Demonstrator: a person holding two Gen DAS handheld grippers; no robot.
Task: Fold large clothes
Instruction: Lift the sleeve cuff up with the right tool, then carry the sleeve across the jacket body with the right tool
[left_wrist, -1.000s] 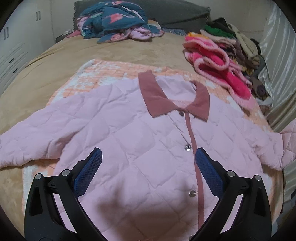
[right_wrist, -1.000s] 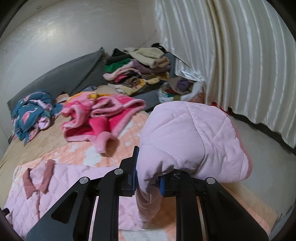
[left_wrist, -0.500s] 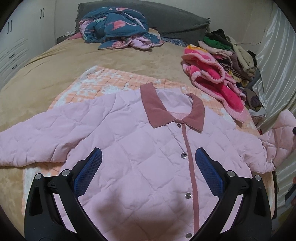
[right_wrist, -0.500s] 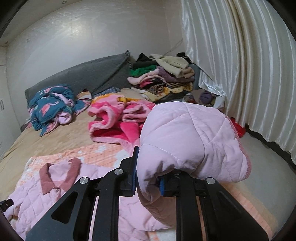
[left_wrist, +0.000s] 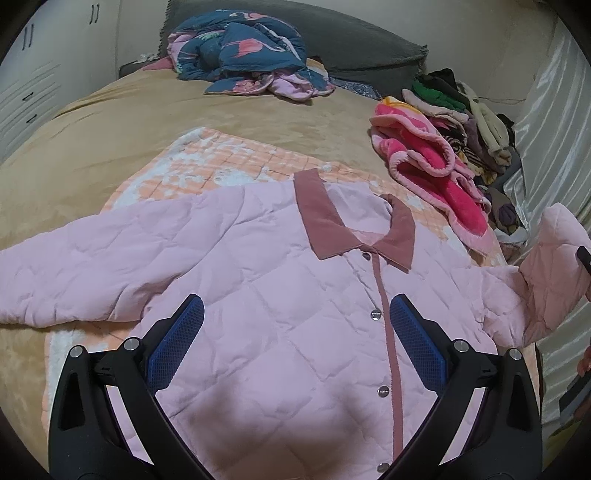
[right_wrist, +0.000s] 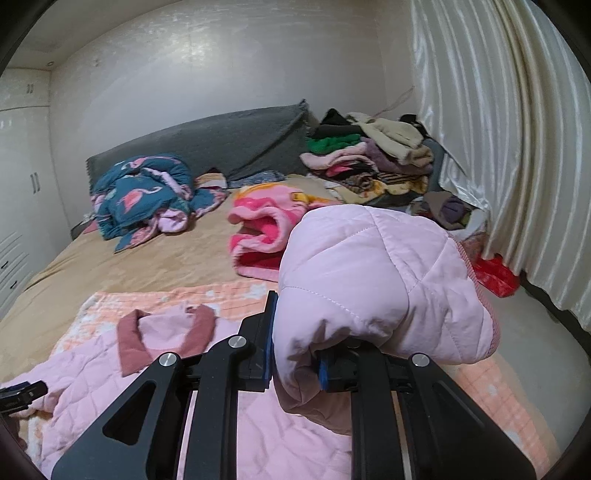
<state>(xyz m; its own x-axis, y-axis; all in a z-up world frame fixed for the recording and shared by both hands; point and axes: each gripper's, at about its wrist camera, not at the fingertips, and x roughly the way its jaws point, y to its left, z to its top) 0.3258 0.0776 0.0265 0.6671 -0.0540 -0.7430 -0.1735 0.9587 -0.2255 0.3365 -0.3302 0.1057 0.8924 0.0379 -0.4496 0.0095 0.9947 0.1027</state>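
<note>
A pink quilted jacket (left_wrist: 280, 295) with a dusty-rose collar (left_wrist: 325, 218) lies face up, buttoned, on an orange checked blanket (left_wrist: 221, 162) on the bed. Its left sleeve (left_wrist: 74, 266) lies spread out flat. My left gripper (left_wrist: 295, 339) is open and empty, hovering over the jacket's chest. My right gripper (right_wrist: 295, 365) is shut on the jacket's right sleeve (right_wrist: 376, 280) and holds its cuff end lifted above the bed's right edge. That raised sleeve also shows in the left wrist view (left_wrist: 554, 266).
A pink fleece garment (left_wrist: 432, 170) lies right of the jacket. A stack of folded clothes (right_wrist: 369, 158) sits at the far right by the curtain (right_wrist: 498, 129). A blue flamingo-print bundle (left_wrist: 240, 48) and grey pillow (right_wrist: 221, 144) lie at the head.
My right gripper has lifted the sleeve and swung it leftward, towards the jacket's body. My left gripper has pulled back and risen a little over the jacket.
</note>
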